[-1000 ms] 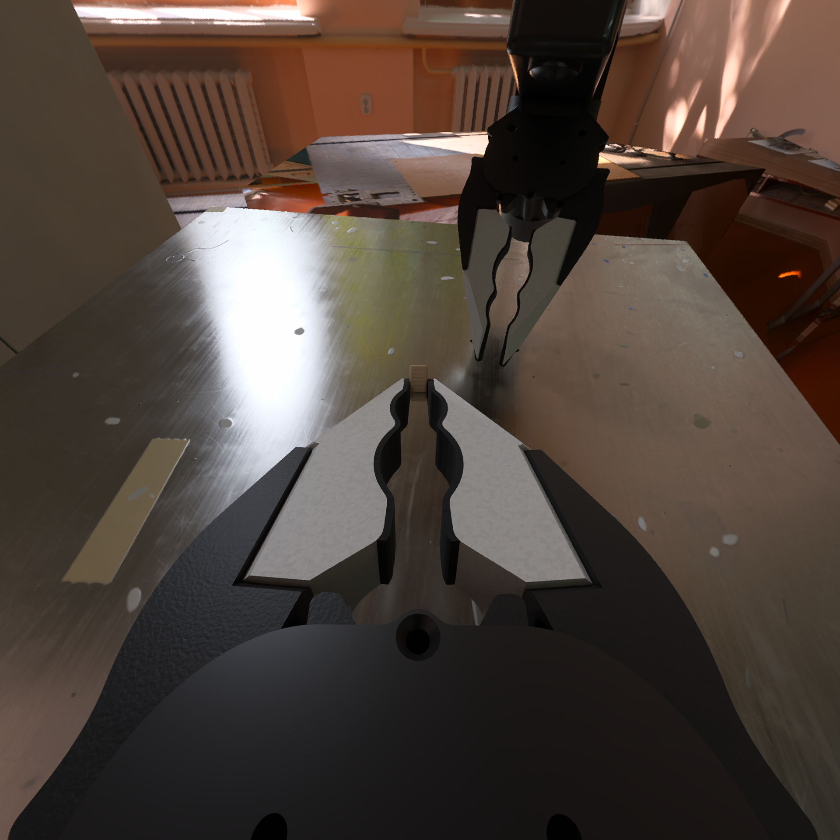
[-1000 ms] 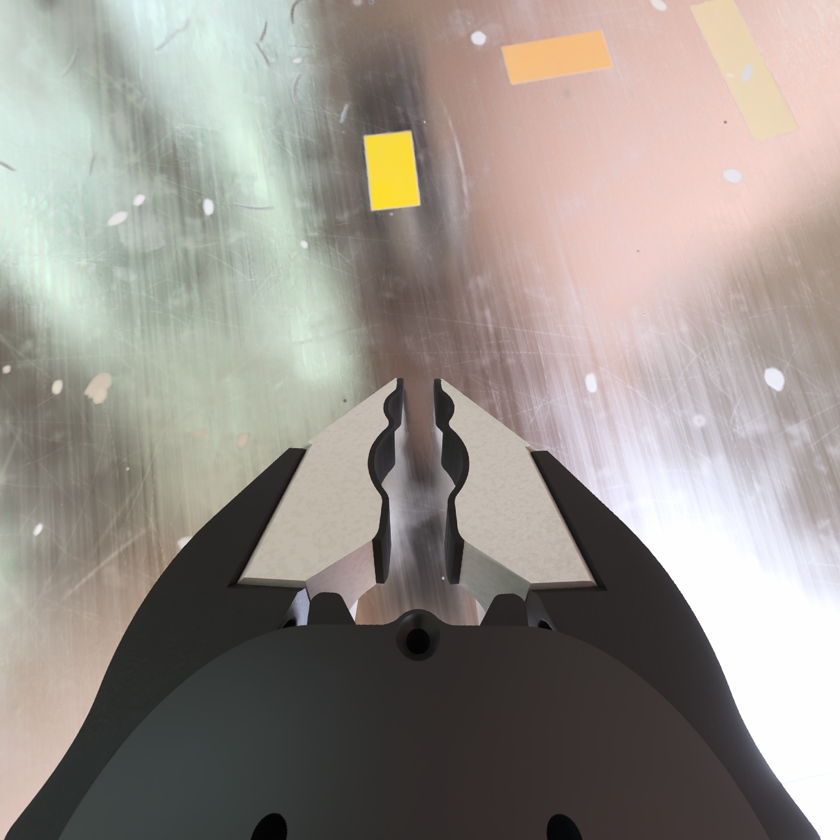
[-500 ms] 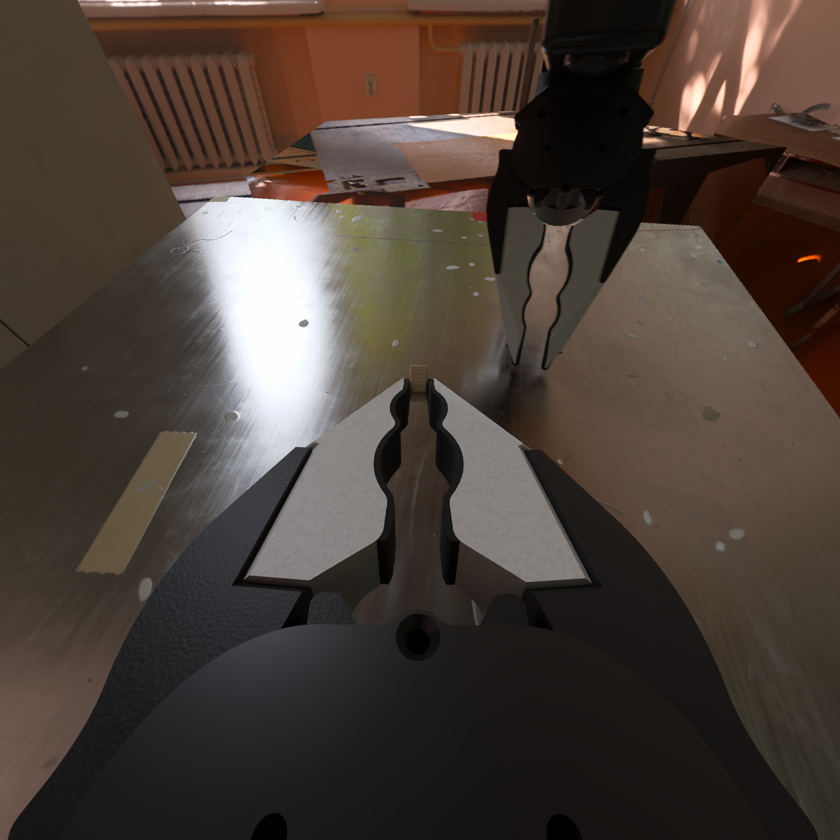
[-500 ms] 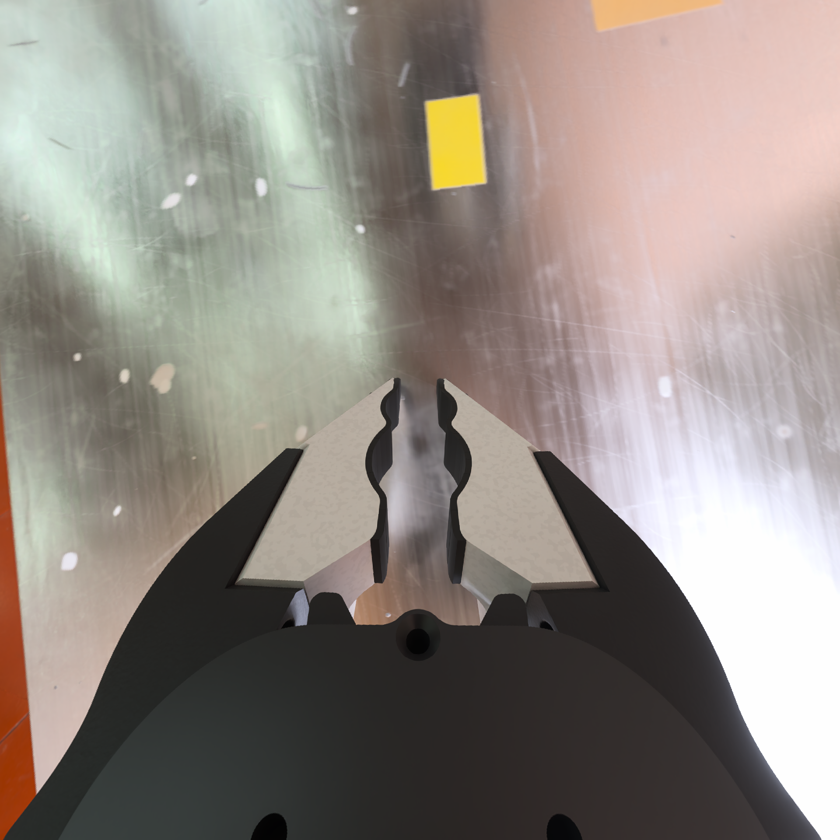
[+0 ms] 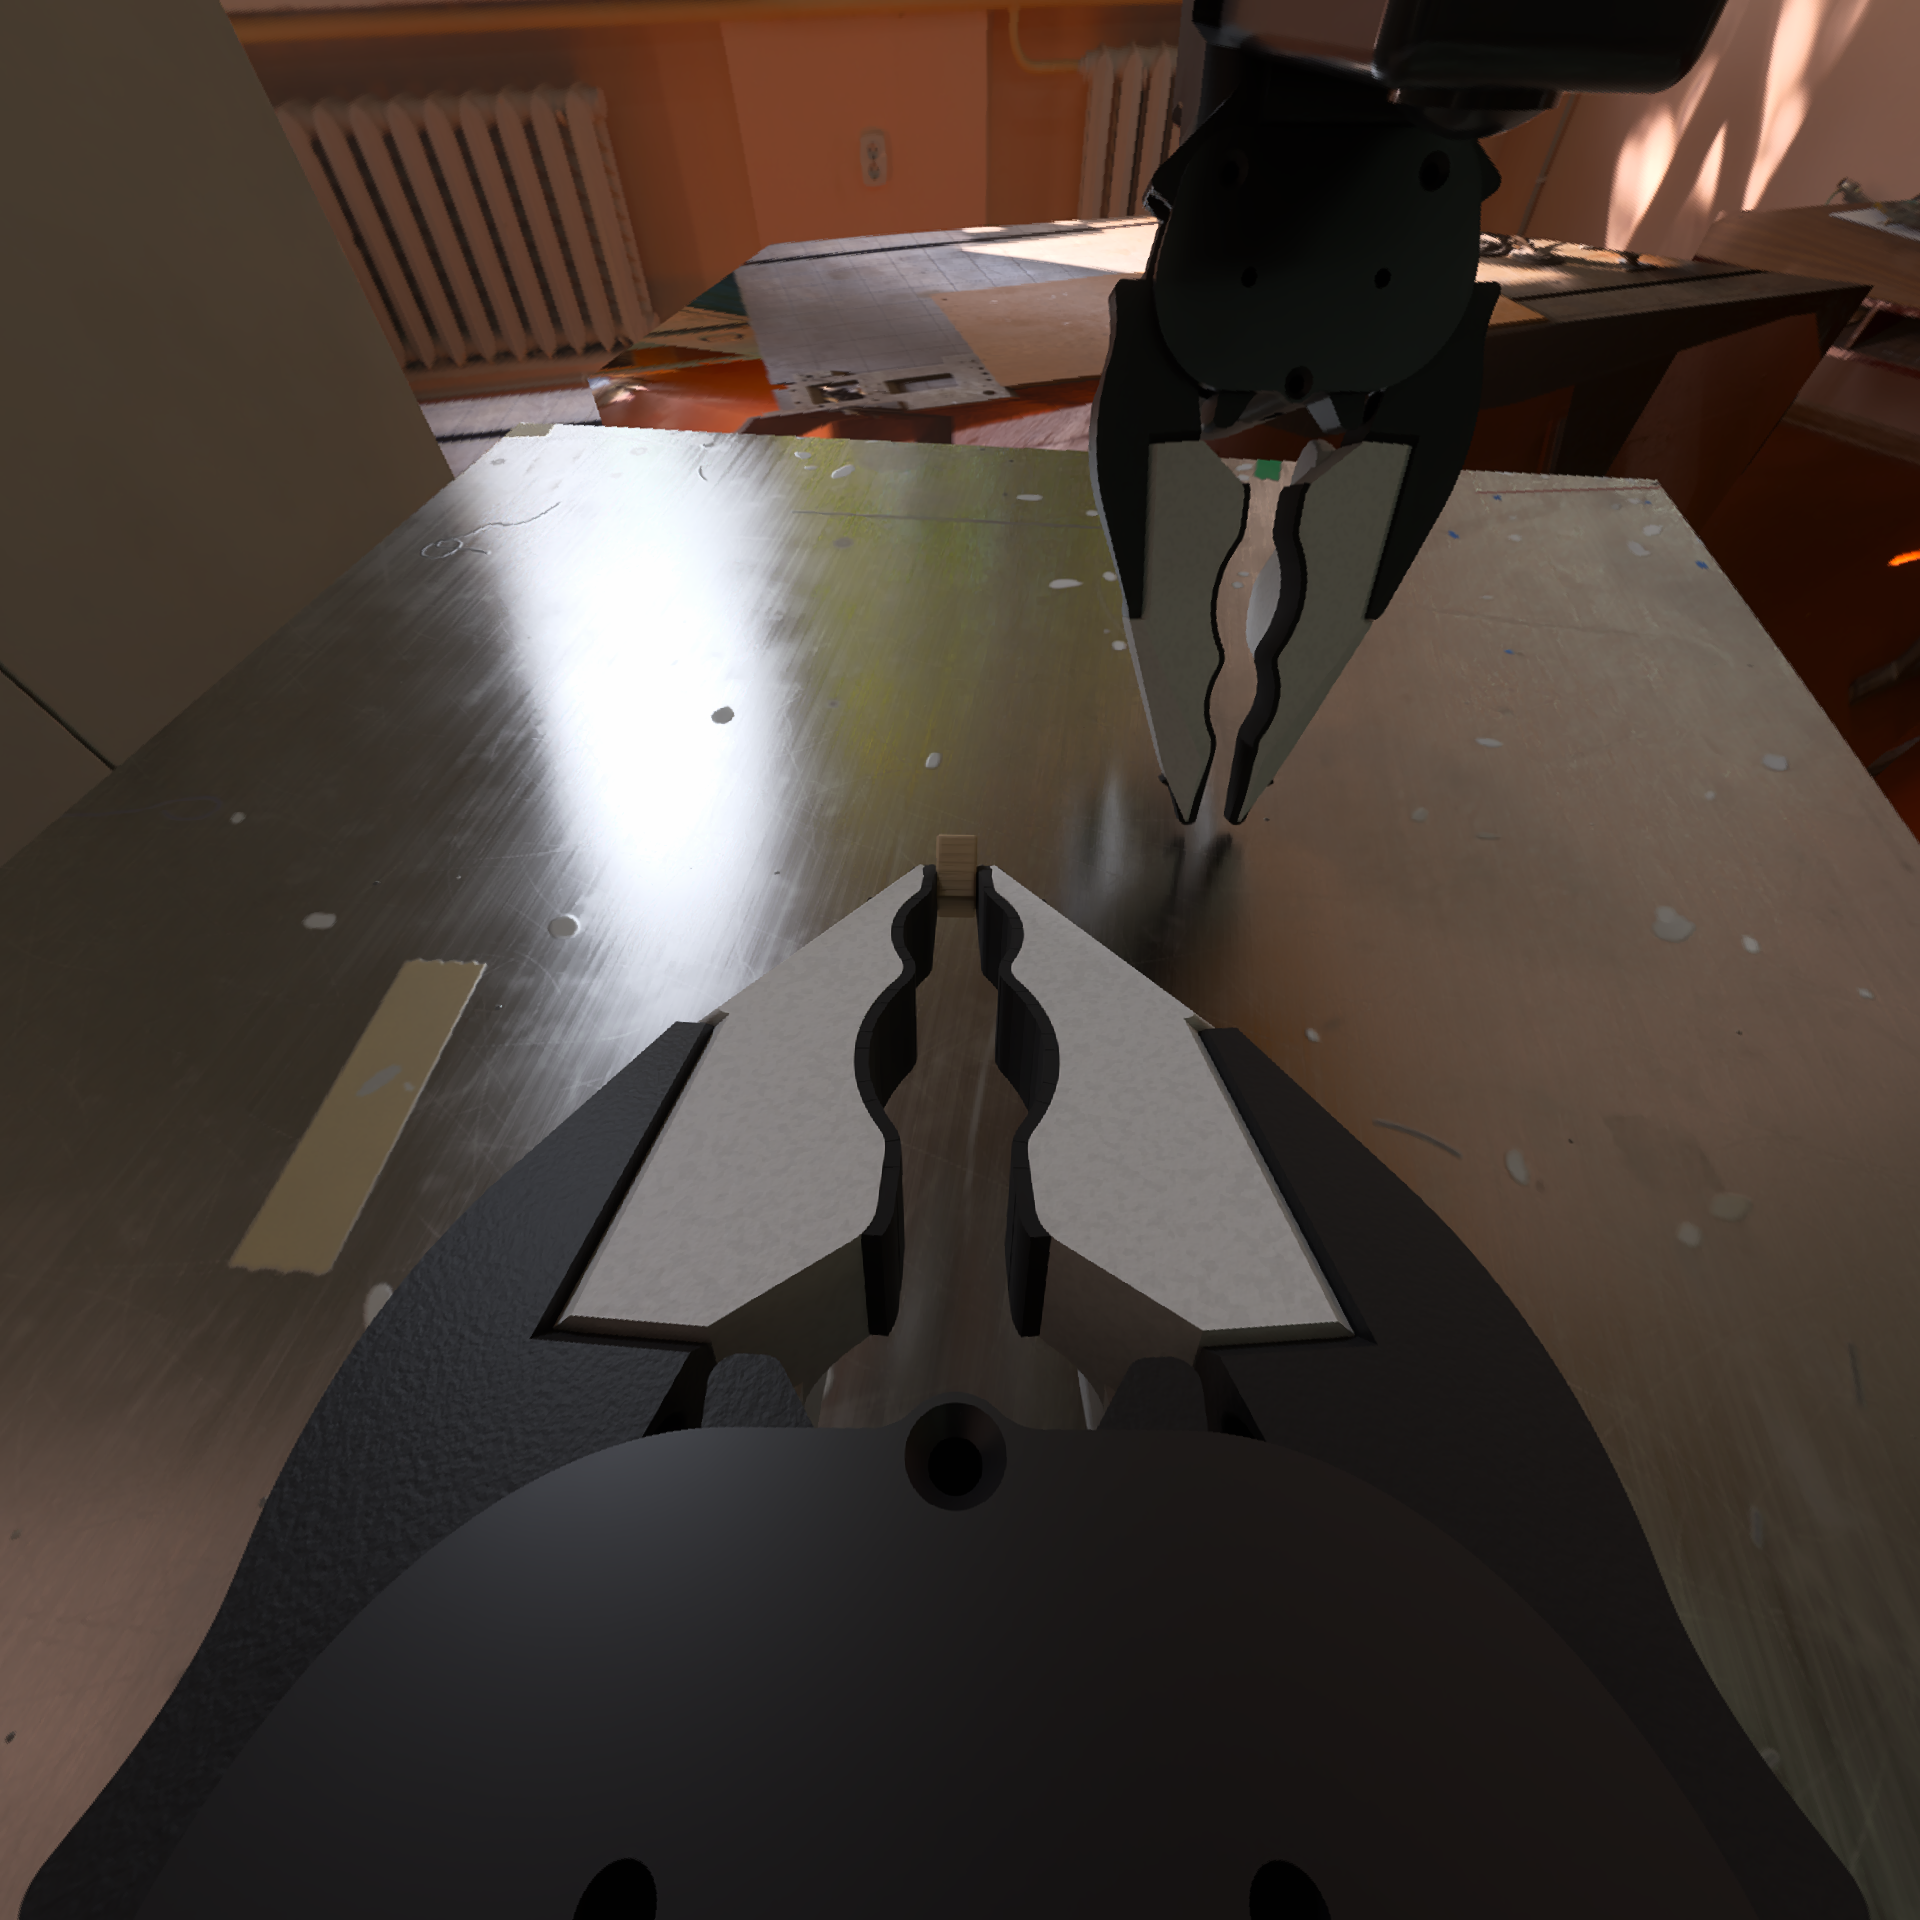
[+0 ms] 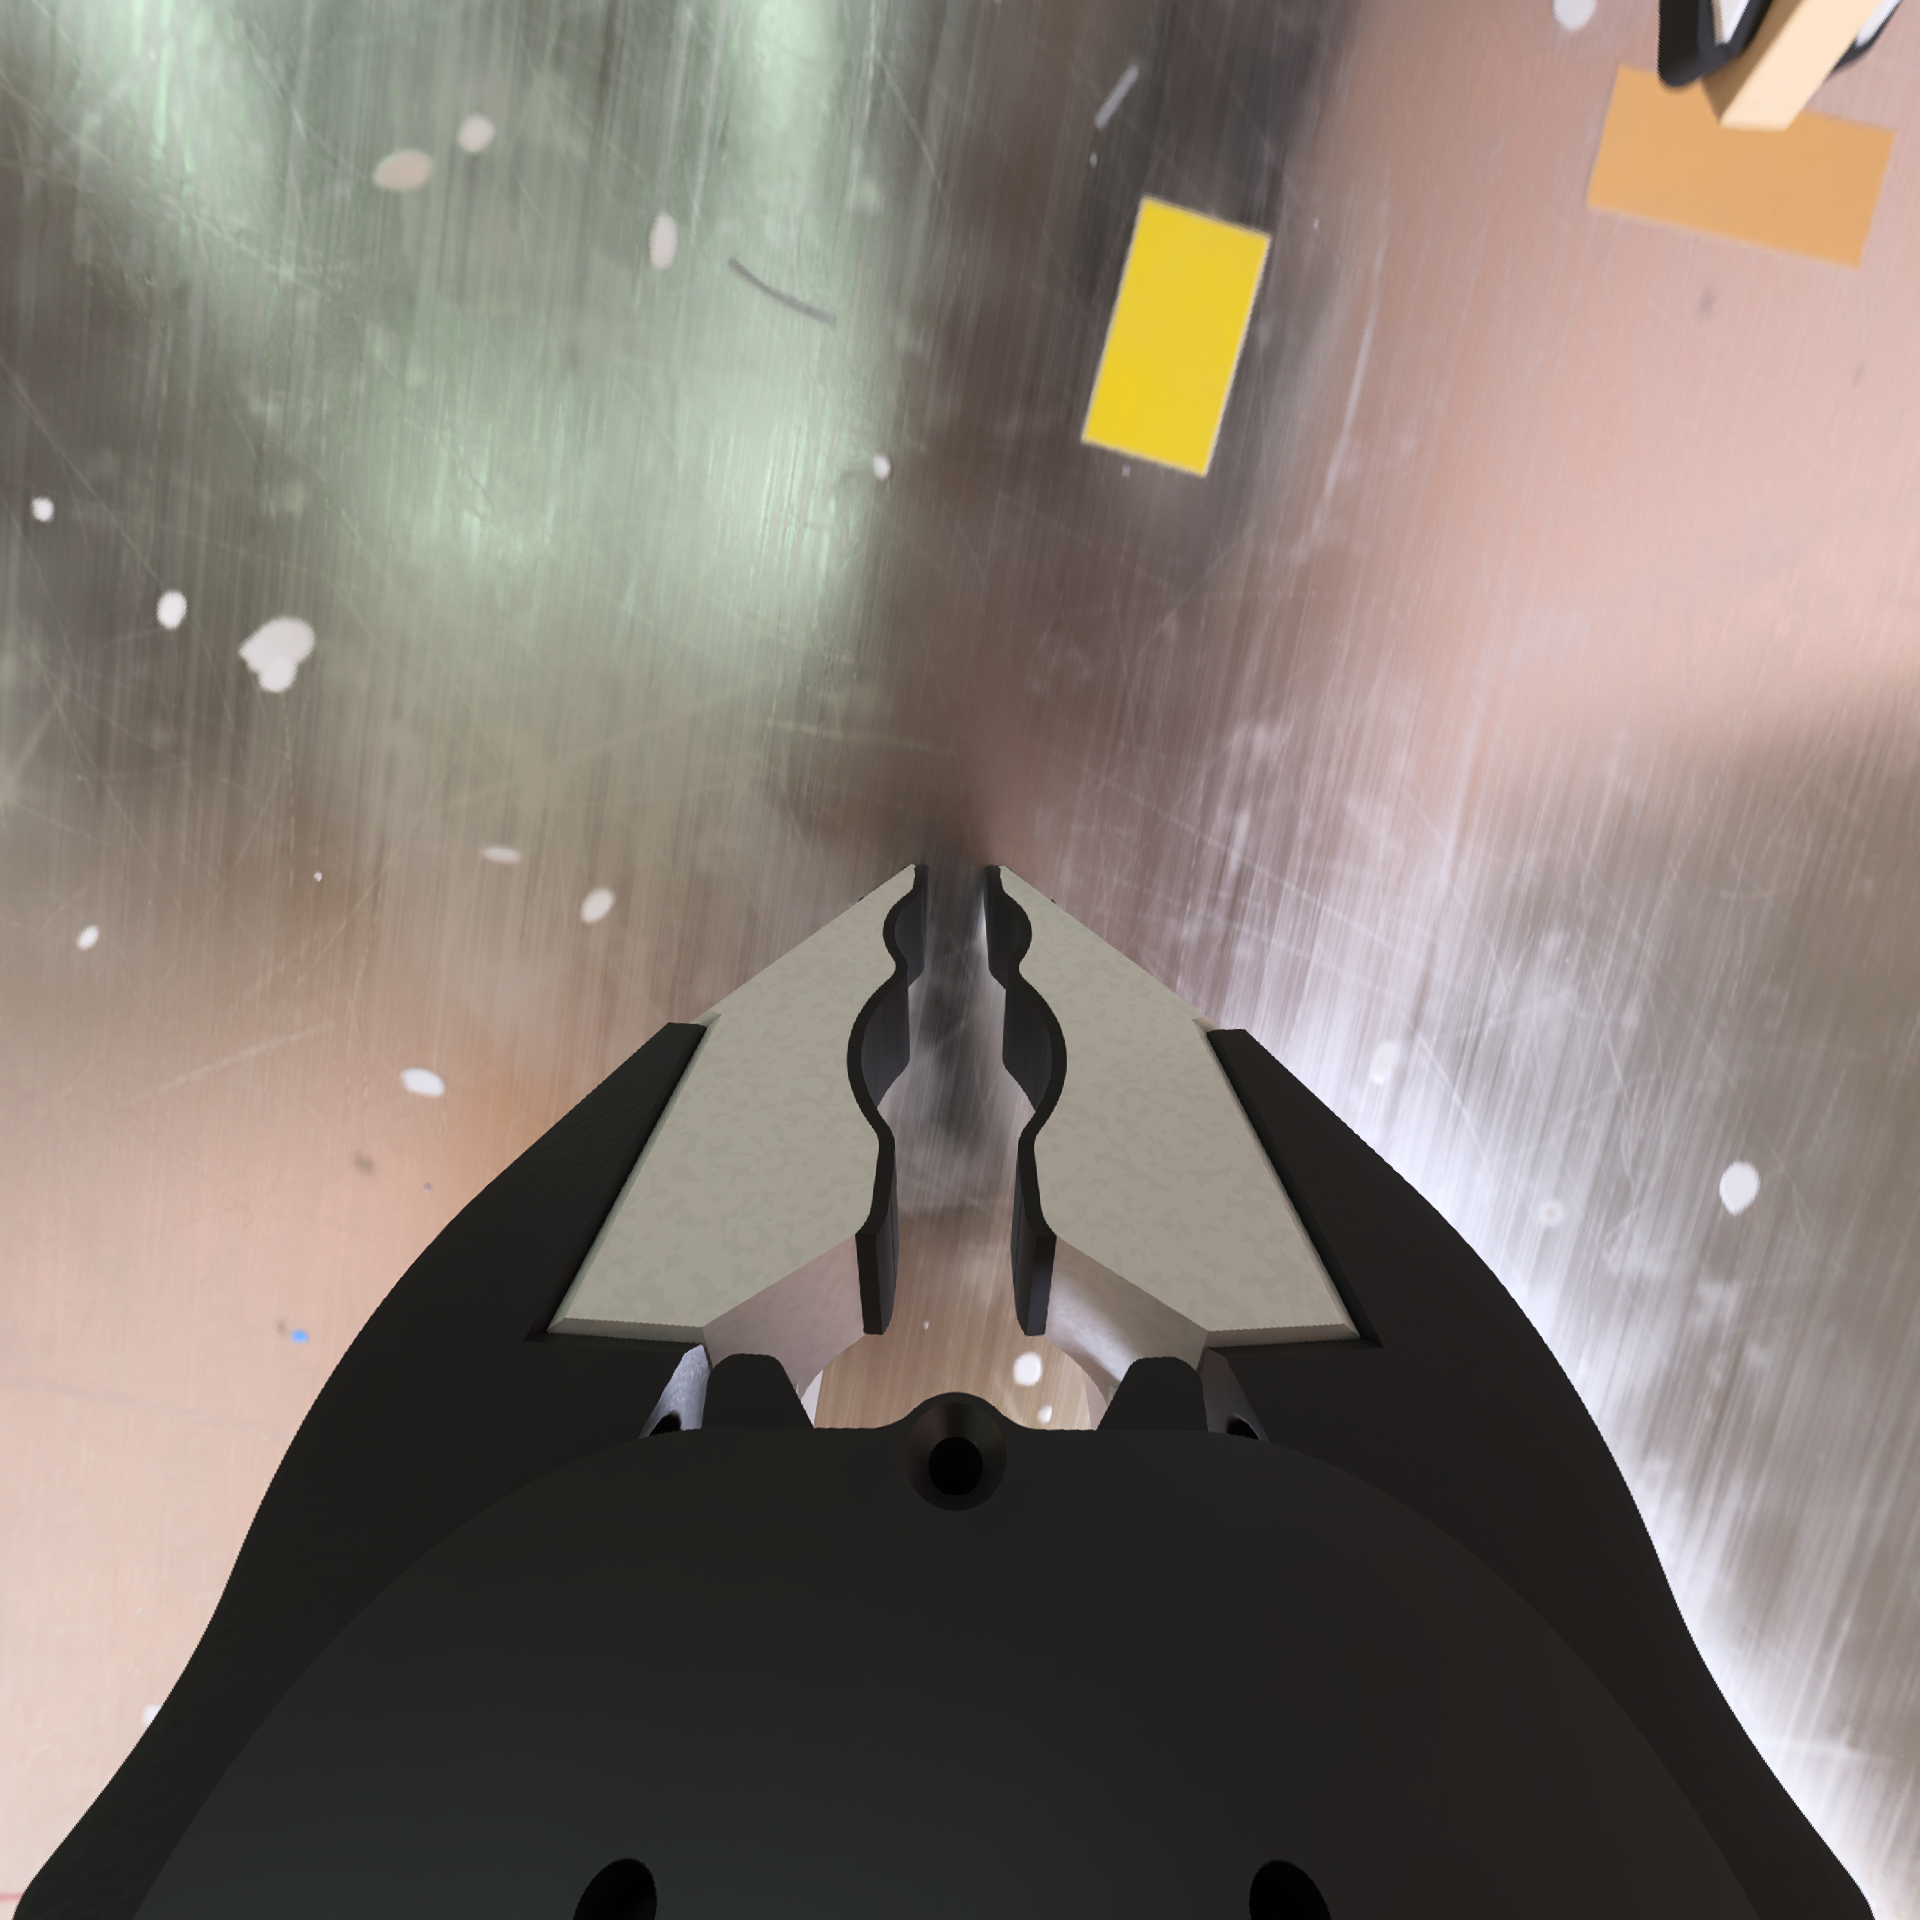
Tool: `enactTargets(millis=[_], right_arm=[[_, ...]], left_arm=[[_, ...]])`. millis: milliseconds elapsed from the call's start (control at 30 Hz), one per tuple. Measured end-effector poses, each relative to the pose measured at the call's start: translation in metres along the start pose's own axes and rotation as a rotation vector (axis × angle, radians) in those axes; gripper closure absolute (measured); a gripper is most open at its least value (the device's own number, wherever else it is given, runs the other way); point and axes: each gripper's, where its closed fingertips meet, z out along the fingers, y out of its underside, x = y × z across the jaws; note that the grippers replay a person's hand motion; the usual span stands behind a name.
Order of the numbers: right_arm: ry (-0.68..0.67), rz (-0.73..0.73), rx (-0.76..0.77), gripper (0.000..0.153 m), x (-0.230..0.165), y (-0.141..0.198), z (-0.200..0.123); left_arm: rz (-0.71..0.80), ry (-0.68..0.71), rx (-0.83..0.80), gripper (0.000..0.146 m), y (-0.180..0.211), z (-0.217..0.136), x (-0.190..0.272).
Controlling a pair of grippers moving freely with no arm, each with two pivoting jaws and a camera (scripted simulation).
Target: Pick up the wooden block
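Note:
My left gripper [image 5: 954, 878] is shut on the small light wooden block [image 5: 956, 864], which sits between its fingertips just over the scratched metal table [image 5: 623, 675]. The block also shows at the top right of the right wrist view [image 6: 1766, 78], with the left gripper's dark fingertips [image 6: 1678, 62] beside it. My right gripper [image 6: 954, 873] is empty, its jaws shut to a narrow gap, and it points down at the table. In the left wrist view it [image 5: 1208, 816] hangs right of and beyond the block, tips close to the surface.
A tan tape strip [image 5: 358, 1117] lies on the table at the left. A yellow patch [image 6: 1174, 338] and an orange patch [image 6: 1745, 192] lie on the table ahead of the right gripper. A second table [image 5: 935, 312] and radiators stand beyond the far edge.
The left gripper keeps its hold on the block. The right gripper has moved right and risen in the left wrist view. In the right wrist view the block has come into sight at the top right.

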Motion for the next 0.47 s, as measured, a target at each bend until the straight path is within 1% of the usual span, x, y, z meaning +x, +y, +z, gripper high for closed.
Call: enactTargets(millis=[133, 233, 333, 467], right_arm=[[-0.022, 0.004, 0.058, 0.142, 0.002, -0.014, 0.005], [-0.020, 0.012, 0.102, 0.142, 0.006, -0.021, -0.002], [0.016, -0.009, 0.053, 0.142, 0.015, -0.018, -0.006], [-0.003, -0.047, -0.019, 0.142, 0.018, -0.011, 0.002]], left_arm=[[0.008, 0.001, -0.002, 0.139, 0.000, -0.001, 0.000], [0.010, 0.005, 0.002, 0.139, -0.002, -0.002, 0.001], [0.010, 0.008, 0.011, 0.139, -0.004, -0.004, 0.000], [0.013, 0.014, 0.029, 0.139, -0.007, -0.007, 0.001]])
